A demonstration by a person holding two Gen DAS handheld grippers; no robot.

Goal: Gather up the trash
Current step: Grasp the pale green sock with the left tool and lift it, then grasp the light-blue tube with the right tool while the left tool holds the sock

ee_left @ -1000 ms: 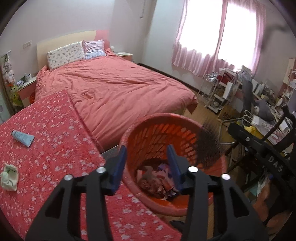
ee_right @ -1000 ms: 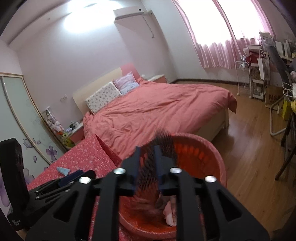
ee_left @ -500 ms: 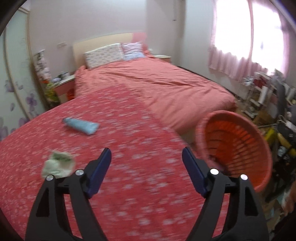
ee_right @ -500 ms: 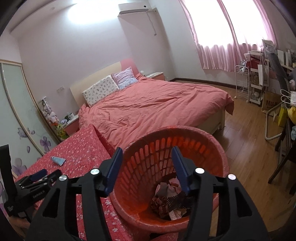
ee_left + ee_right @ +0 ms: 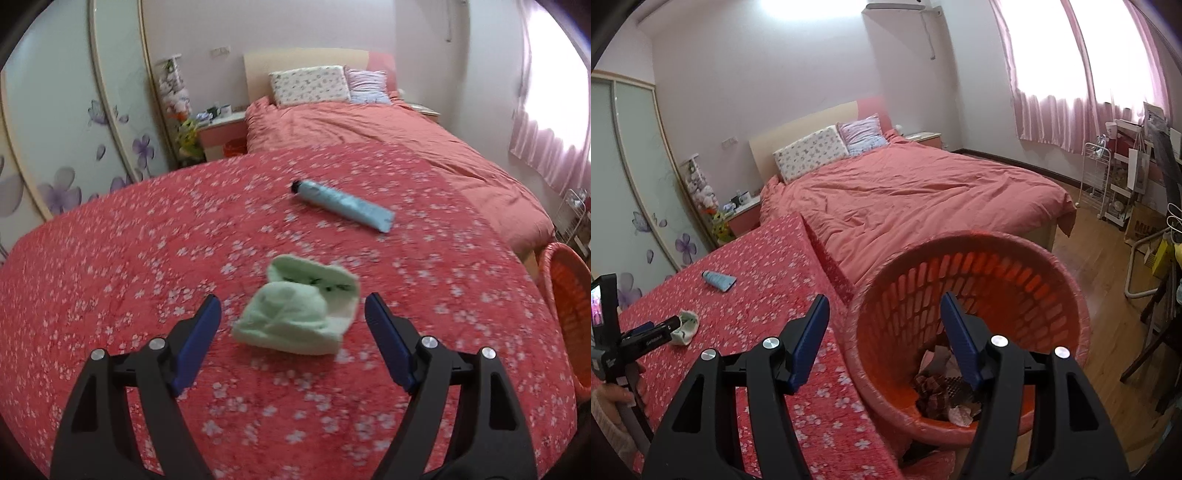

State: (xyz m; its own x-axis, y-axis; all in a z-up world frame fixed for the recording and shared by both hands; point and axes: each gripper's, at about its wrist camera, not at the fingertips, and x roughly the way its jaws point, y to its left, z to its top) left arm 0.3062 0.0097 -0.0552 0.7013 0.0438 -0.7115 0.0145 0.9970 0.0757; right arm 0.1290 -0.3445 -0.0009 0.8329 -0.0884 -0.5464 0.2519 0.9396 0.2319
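Observation:
A crumpled pale green wrapper point(image 5: 299, 309) lies on the red floral tablecloth point(image 5: 147, 258), just ahead of and between the jaws of my open left gripper point(image 5: 293, 314). A light blue tube point(image 5: 341, 205) with a black cap lies farther back on the cloth. My right gripper point(image 5: 884, 310) is open and empty above the near rim of the orange trash basket point(image 5: 1052, 280), which holds several scraps. In the right wrist view the left gripper point(image 5: 661, 332) sits beside the green wrapper point(image 5: 687, 325) and the tube point(image 5: 718, 280) lies beyond.
A bed with a pink cover point(image 5: 923, 195) stands behind the table and basket. A wardrobe with flower doors point(image 5: 74, 129) is at the left. A nightstand point(image 5: 221, 129), shelves and chairs point(image 5: 1126, 192) line the room. The basket edge shows at the right point(image 5: 569, 295).
My left gripper swung left from the basket to the green wrapper and opened wider. My right gripper let go of the dark brush, which now lies in the basket, and opened.

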